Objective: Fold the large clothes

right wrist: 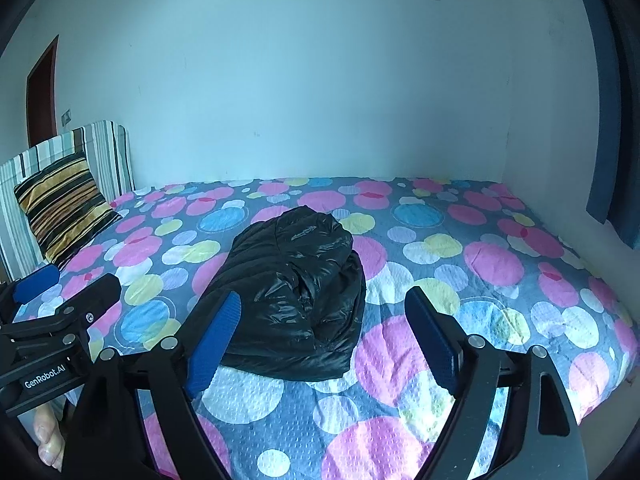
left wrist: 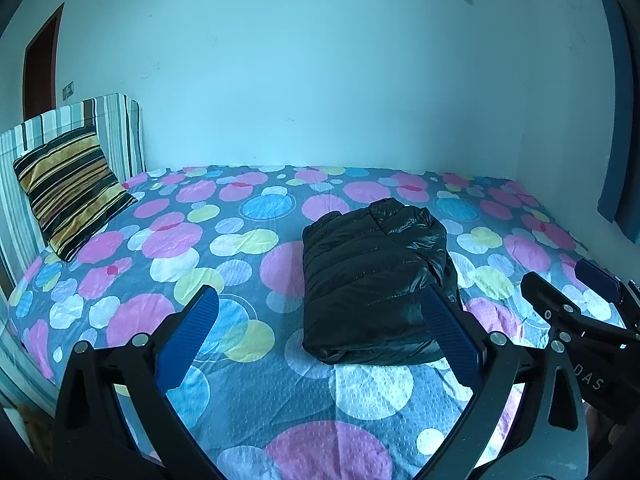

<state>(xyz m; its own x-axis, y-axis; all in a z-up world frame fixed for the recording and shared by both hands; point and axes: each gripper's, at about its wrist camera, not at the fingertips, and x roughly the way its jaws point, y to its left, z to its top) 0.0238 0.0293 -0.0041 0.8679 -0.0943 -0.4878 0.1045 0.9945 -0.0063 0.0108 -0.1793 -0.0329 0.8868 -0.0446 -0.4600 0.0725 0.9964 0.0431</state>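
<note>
- Left gripper (left wrist: 320,328): held wide apart above the bed, nothing gripped between its blue ribbed pads (left wrist: 192,344); its right-hand pad is seen in front of the near right corner of the jacket, and contact there cannot be told.
- Right gripper (right wrist: 322,336): likewise spread wide, nothing held; its left-hand pad is seen over the near left edge of the jacket, the other pad over bare bedsheet.
- Each gripper is caught at the edge of the other's view: the right one at the right border of the left wrist view, the left one at the left border of the right wrist view, lettered "GenRobot.AI".
- Jacket (left wrist: 372,276): black, shiny, quilted; folded into a compact block and laid flat on the bed just ahead of both grippers, roughly mid-bed, collar end turned toward the wall.
- Bedsheet (left wrist: 248,392): grey-blue, printed with pink, blue, yellow and white circles; spread over the whole mattress.
- Cushion (left wrist: 72,192): striped black and gold, propped at the left end of the bed against the headboard, well apart from the jacket.
- Headboard (left wrist: 116,132): covered in grey, white and dark stripes.
- Wall (left wrist: 320,80): pale, plain, running behind the bed; a dark door (left wrist: 40,64) is noted at far left.
</note>
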